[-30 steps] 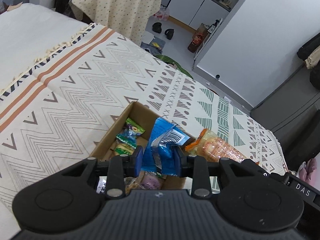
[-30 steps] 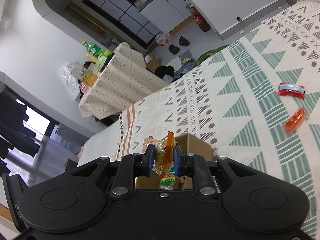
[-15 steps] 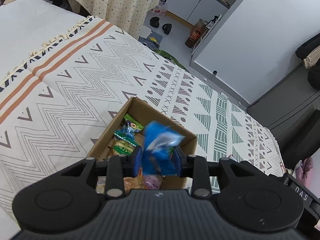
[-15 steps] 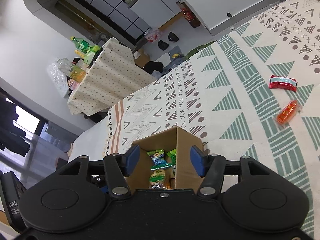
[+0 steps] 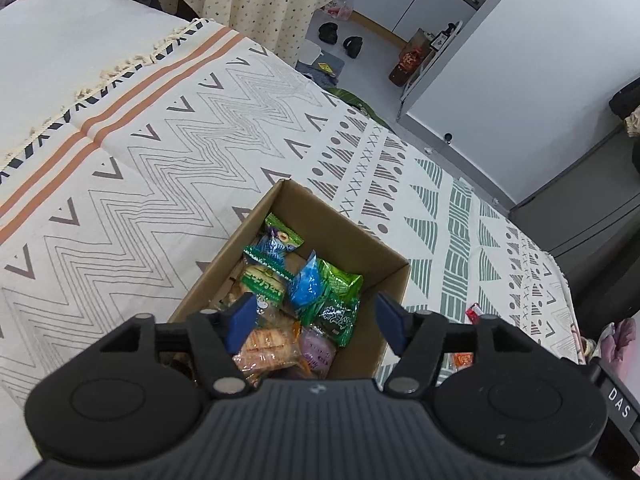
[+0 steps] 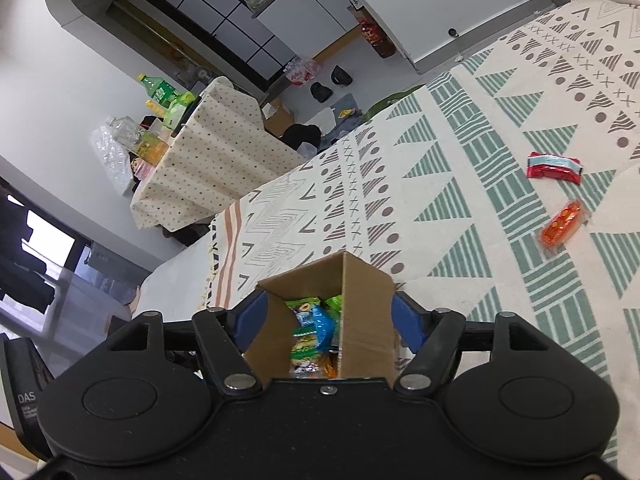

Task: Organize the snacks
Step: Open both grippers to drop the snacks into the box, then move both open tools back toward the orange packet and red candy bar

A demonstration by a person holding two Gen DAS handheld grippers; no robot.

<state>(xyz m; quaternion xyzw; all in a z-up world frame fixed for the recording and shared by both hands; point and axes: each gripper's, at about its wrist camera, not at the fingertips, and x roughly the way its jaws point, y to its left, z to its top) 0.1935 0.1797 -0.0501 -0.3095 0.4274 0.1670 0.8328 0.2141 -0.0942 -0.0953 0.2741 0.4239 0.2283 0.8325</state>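
A brown cardboard box point(image 5: 352, 236) stands on the patterned bedspread and holds several snack packets. Among them lie a blue packet point(image 5: 306, 284), green packets point(image 5: 338, 312) and an orange-wrapped cracker pack point(image 5: 266, 342). My left gripper point(image 5: 316, 320) hovers open above the box with nothing between its blue pads. My right gripper point(image 6: 326, 320) is also open and empty, just above the same box point(image 6: 362, 312). On the bedspread to the right lie a red packet point(image 6: 554, 167) and an orange packet point(image 6: 560, 223).
A table under a dotted cloth point(image 6: 208, 160) carries bottles beyond the bed. Shoes point(image 5: 340, 36) lie on the floor near white cabinets. A white wall panel point(image 5: 520, 60) stands past the bed's far edge. Two small packets point(image 5: 474, 312) peek out behind the left gripper's right finger.
The left gripper opened and the blue packet dropped into the box. The right gripper let go of its orange-wrapped pack, which now lies in the box, and stays open.
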